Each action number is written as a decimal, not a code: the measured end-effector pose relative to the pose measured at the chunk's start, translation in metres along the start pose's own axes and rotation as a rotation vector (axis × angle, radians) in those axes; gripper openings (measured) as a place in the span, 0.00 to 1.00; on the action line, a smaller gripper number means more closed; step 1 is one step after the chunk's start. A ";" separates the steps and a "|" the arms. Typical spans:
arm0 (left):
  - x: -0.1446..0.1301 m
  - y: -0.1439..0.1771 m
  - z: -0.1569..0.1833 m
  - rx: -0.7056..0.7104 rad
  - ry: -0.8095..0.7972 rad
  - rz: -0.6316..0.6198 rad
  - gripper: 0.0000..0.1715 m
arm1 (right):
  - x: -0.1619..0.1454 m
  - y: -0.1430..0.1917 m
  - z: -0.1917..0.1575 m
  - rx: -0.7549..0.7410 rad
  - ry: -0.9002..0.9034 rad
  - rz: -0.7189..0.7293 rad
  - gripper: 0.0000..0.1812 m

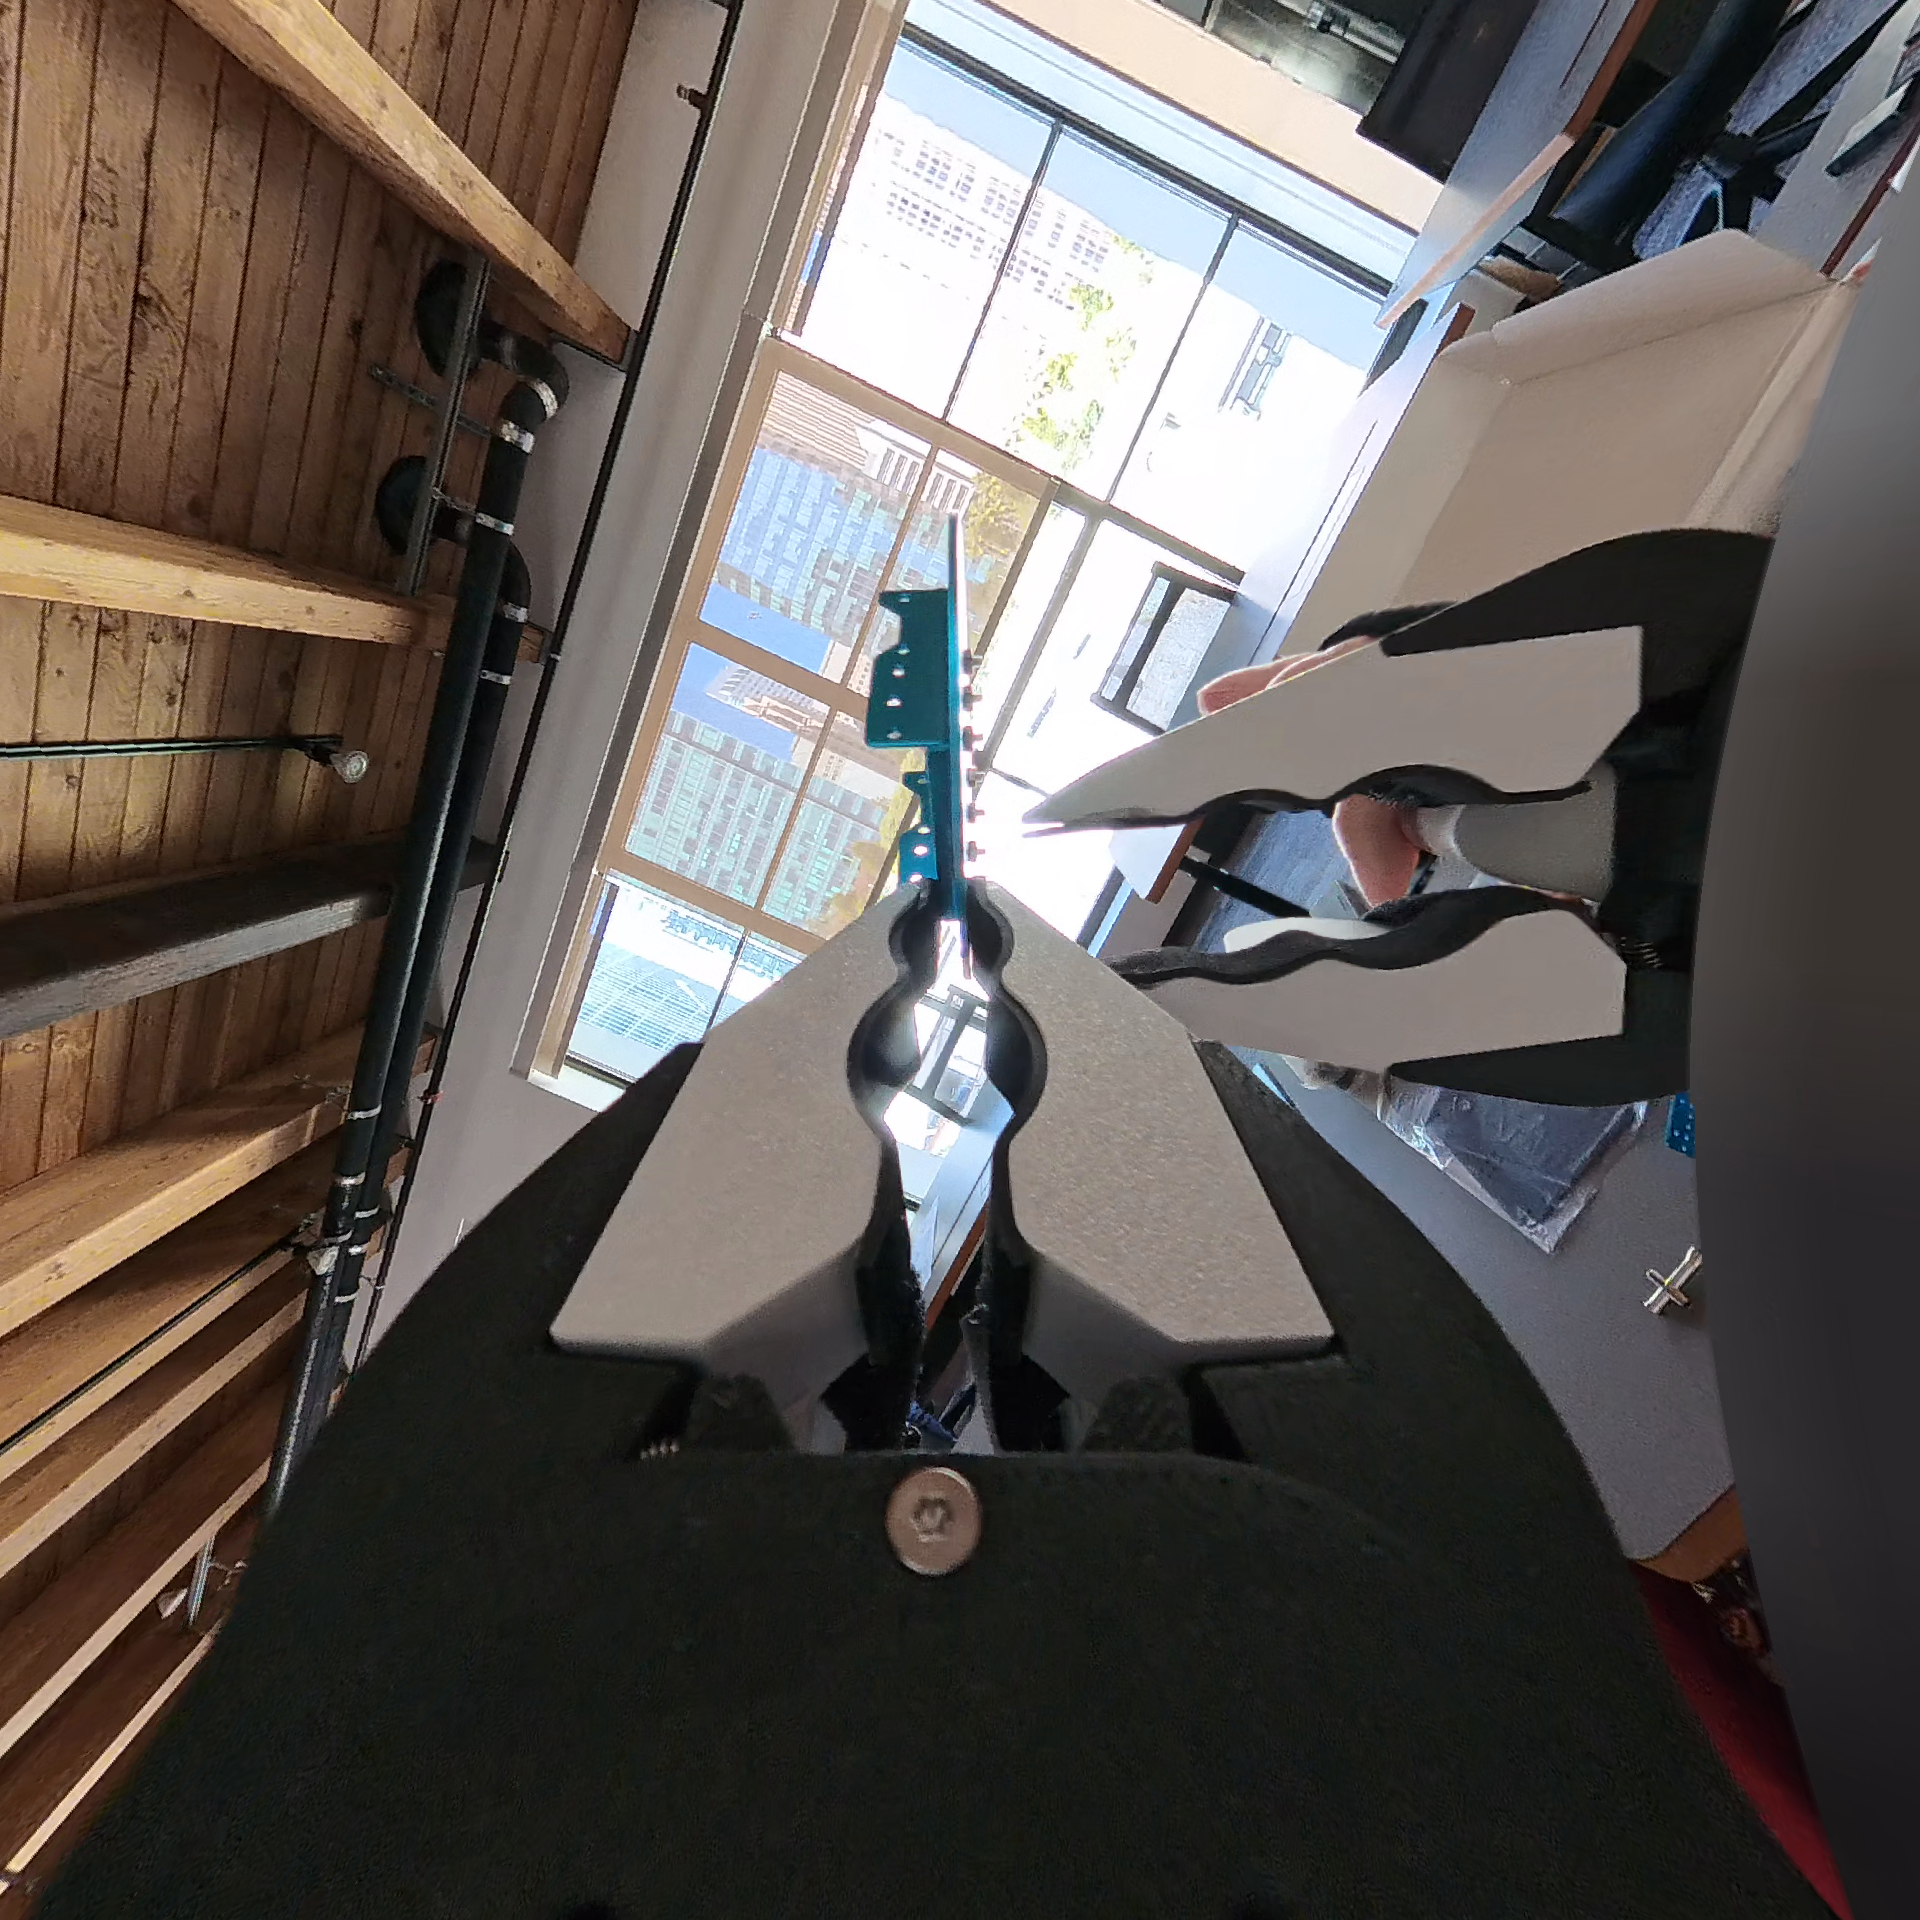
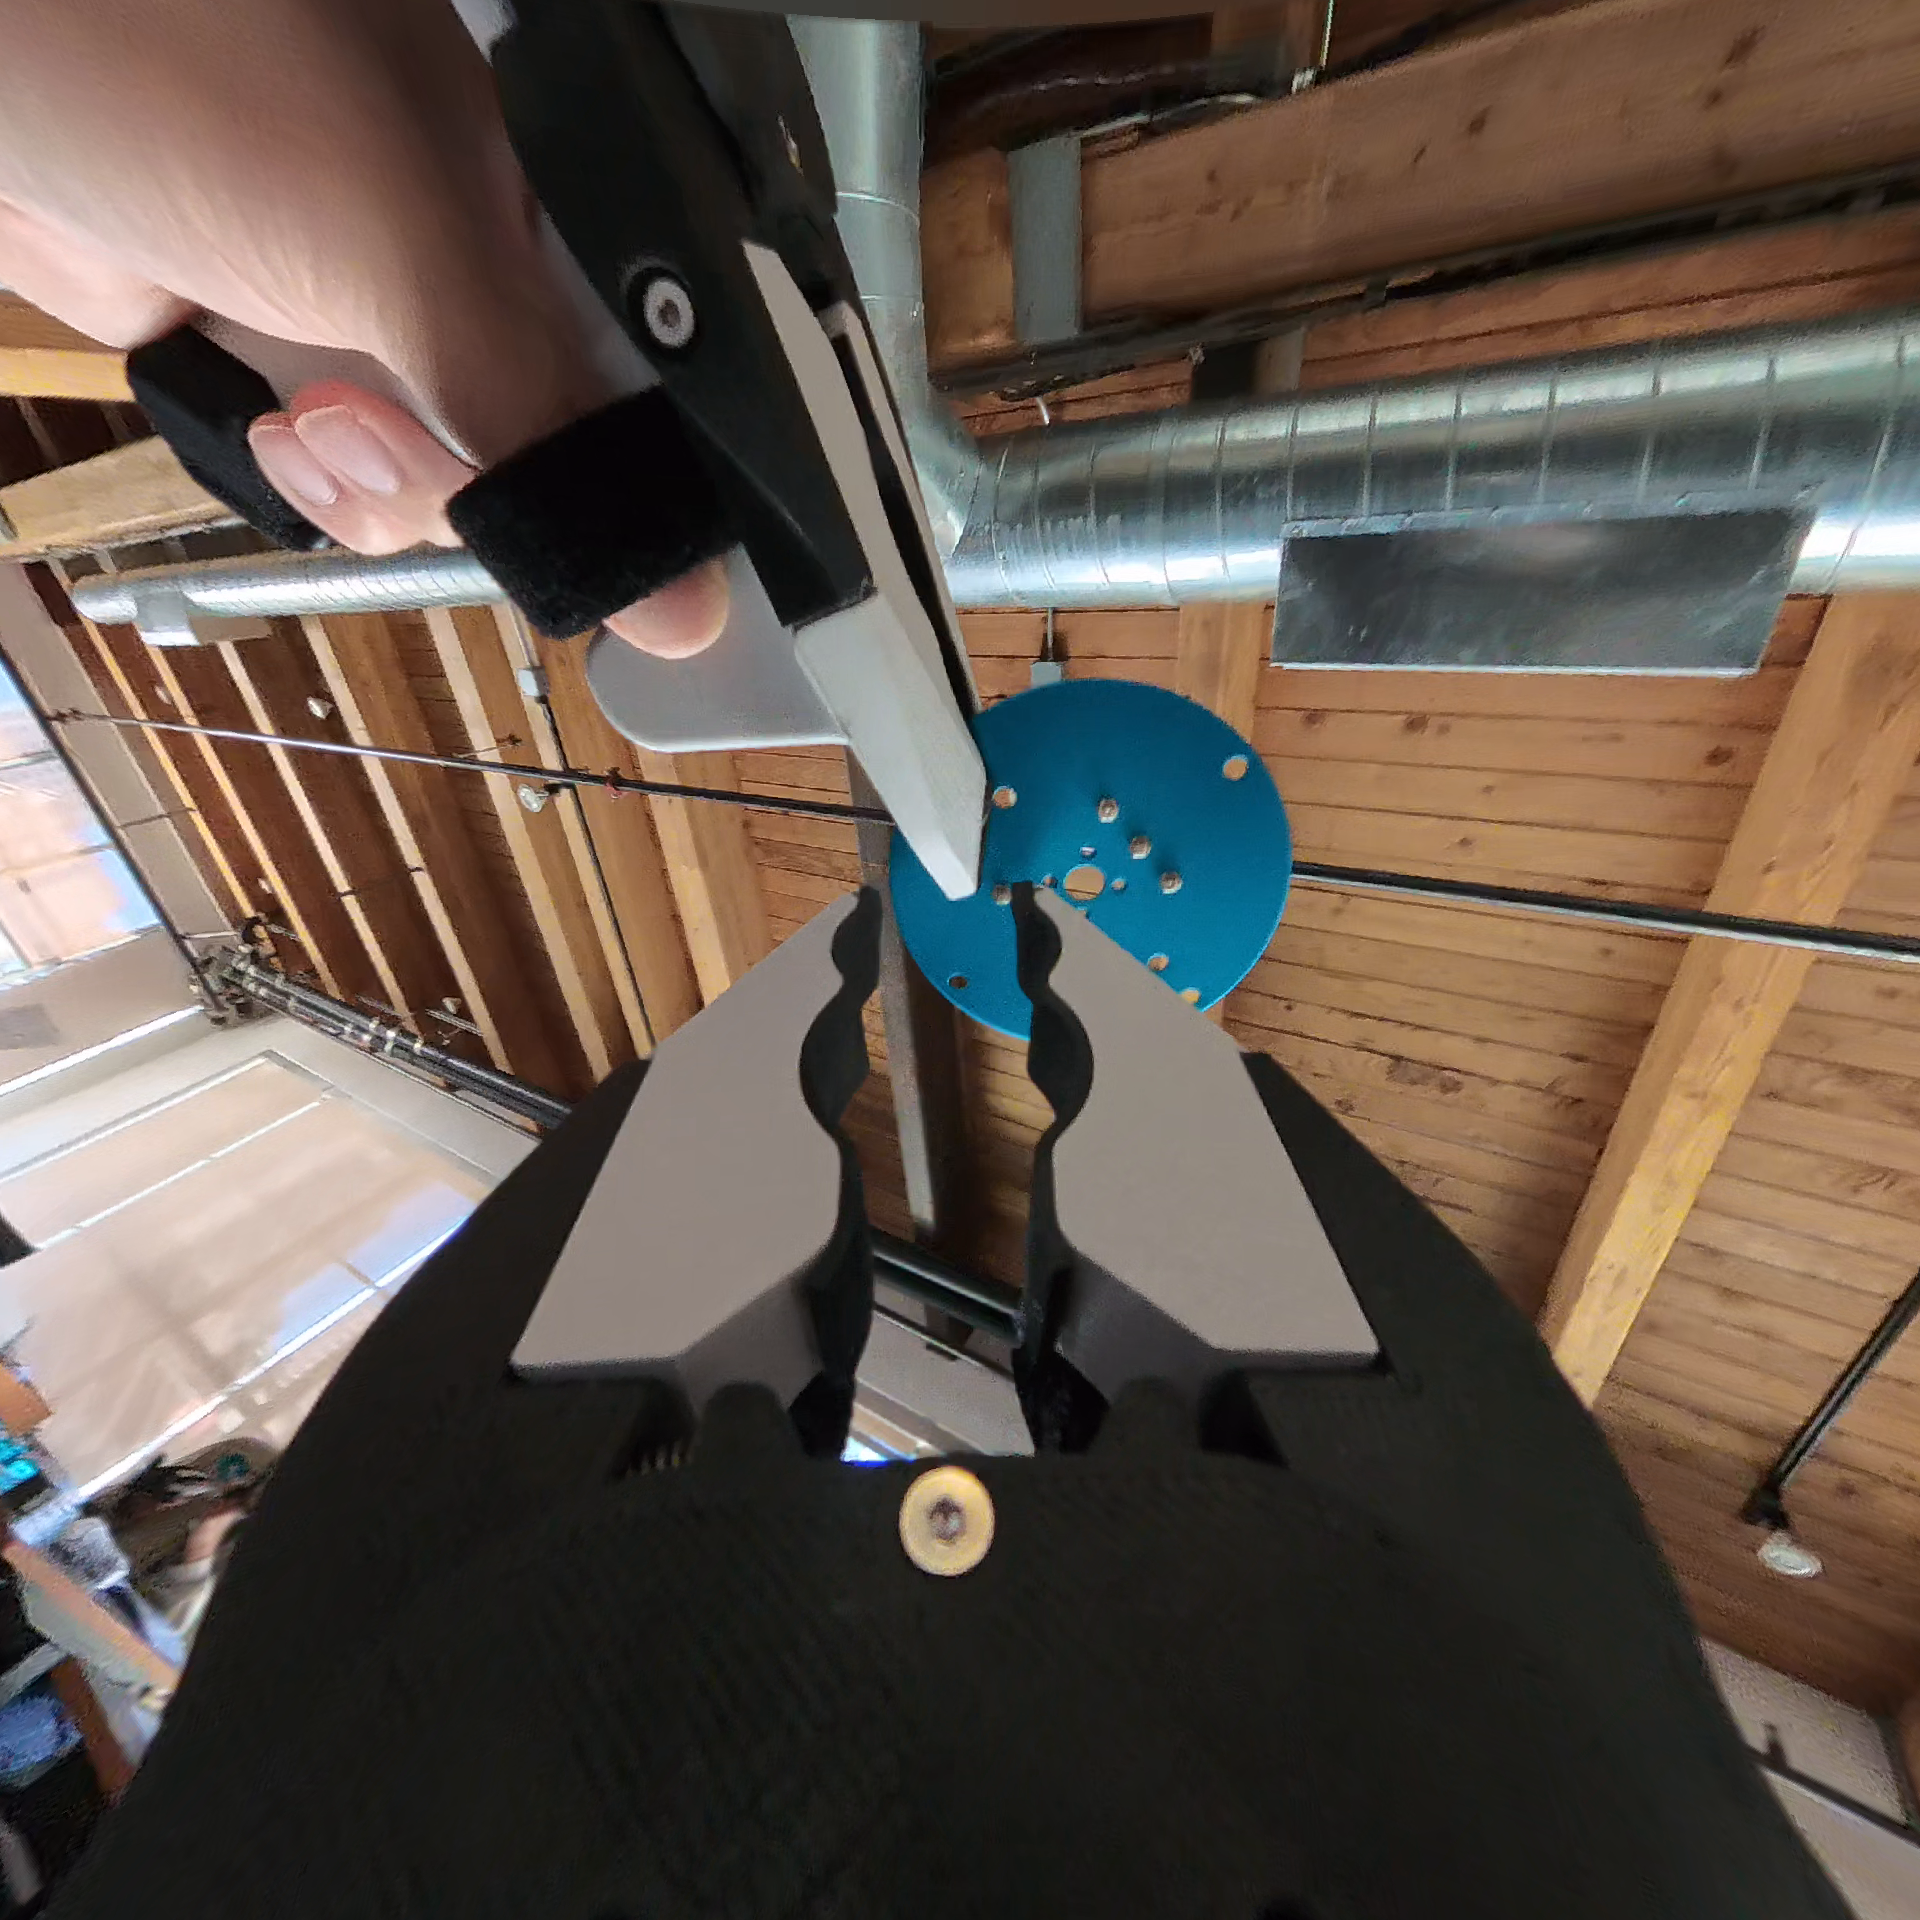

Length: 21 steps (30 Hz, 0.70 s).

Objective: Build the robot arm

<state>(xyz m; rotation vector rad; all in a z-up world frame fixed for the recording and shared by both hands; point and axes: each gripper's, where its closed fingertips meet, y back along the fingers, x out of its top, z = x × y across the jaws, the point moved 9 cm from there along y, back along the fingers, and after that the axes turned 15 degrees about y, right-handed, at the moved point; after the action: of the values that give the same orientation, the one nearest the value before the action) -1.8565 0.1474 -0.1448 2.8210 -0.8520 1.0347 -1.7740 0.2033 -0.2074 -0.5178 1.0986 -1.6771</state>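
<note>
My left gripper is shut on the lower edge of a blue round metal plate and holds it up in the air, edge-on to its camera. Blue perforated brackets stick out from the plate's left face, and small screw ends from its right face. In the right wrist view the plate shows as a flat disc with several holes, and the left gripper comes down from the upper left, held by a hand. My right gripper is open and empty, with its tips just short of the plate. It also shows in the left wrist view.
Overhead are wooden ceiling beams, black pipes and a silver duct. A large window lies ahead. At the right are a grey table with a plastic bag and a small metal cross part, and a white box. Both grippers' tips are close together, under 4 cm apart.
</note>
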 end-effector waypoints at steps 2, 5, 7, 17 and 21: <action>0.000 0.000 0.000 -0.002 -0.001 -0.003 0.02 | 0.002 -0.002 0.000 0.000 0.036 -0.007 0.15; 0.000 0.000 0.002 0.001 -0.008 -0.001 0.02 | -0.002 -0.006 -0.002 0.028 0.044 -0.039 0.17; 0.000 0.001 0.002 -0.001 -0.010 -0.002 0.02 | -0.003 -0.007 -0.003 0.038 0.039 -0.044 0.18; -0.002 -0.001 0.003 -0.003 -0.014 -0.013 0.02 | 0.001 -0.006 -0.002 0.042 0.025 -0.035 0.15; -0.001 -0.001 0.001 -0.002 -0.002 -0.013 0.02 | 0.000 -0.007 -0.003 0.048 0.014 -0.057 0.16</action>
<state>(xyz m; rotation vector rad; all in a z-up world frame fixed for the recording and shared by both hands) -1.8560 0.1485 -0.1464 2.8226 -0.8331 1.0297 -1.7800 0.2047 -0.2026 -0.5118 1.0594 -1.7549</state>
